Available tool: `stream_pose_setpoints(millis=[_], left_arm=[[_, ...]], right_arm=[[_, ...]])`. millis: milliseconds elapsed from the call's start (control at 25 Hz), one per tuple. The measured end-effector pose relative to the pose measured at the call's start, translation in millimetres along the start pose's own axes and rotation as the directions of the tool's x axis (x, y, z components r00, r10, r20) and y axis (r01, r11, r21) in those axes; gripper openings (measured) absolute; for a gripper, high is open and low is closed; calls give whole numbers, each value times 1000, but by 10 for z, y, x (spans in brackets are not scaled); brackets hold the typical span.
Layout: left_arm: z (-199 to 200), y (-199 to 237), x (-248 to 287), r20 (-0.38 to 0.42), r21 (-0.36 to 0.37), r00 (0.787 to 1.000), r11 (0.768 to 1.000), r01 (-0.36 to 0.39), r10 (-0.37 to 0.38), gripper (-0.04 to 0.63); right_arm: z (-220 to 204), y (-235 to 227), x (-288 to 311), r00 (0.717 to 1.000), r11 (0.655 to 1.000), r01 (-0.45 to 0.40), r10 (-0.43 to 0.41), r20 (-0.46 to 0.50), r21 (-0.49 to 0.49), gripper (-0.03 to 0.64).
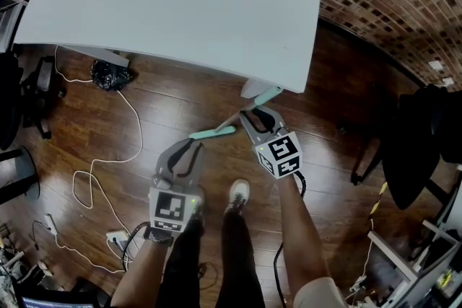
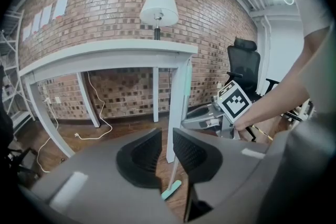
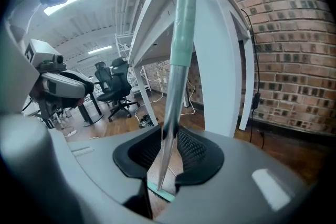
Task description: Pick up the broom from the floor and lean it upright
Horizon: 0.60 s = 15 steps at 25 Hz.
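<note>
While the left gripper (image 1: 189, 149) hovers low, jaws slightly apart and empty, broom (image 1: 215, 131) stands tilted, head on the floor (image 1: 86, 126), handle top by the table (image 1: 180, 11) edge, right gripper (image 1: 254, 117) jaws loose around its shaft.

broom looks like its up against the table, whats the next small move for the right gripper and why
Probably ease the right gripper straight back off the handle. The broom already stands upright against the table leg, head on the floor, and the fingers look slack around it, so a sideways pull might tip it.
</note>
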<state>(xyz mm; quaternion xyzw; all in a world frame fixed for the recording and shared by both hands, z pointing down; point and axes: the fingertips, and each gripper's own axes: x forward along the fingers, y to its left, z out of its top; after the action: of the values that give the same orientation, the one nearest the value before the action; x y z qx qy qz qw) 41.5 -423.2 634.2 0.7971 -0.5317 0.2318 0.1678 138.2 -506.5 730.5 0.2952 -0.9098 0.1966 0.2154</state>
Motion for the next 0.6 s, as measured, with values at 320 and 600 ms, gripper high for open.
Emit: stream_pose_setpoints(millis=[320, 600], left_arm=[[-161, 141, 86, -126, -75, 990, 995, -67, 58, 49], [-77, 164, 132, -138, -89, 989, 994, -70, 57, 49]], right_arm=[[5, -1, -57, 1000, 1000, 24, -24, 0, -5, 124], [-43, 35, -112, 999, 999, 35, -35, -10, 4, 138]])
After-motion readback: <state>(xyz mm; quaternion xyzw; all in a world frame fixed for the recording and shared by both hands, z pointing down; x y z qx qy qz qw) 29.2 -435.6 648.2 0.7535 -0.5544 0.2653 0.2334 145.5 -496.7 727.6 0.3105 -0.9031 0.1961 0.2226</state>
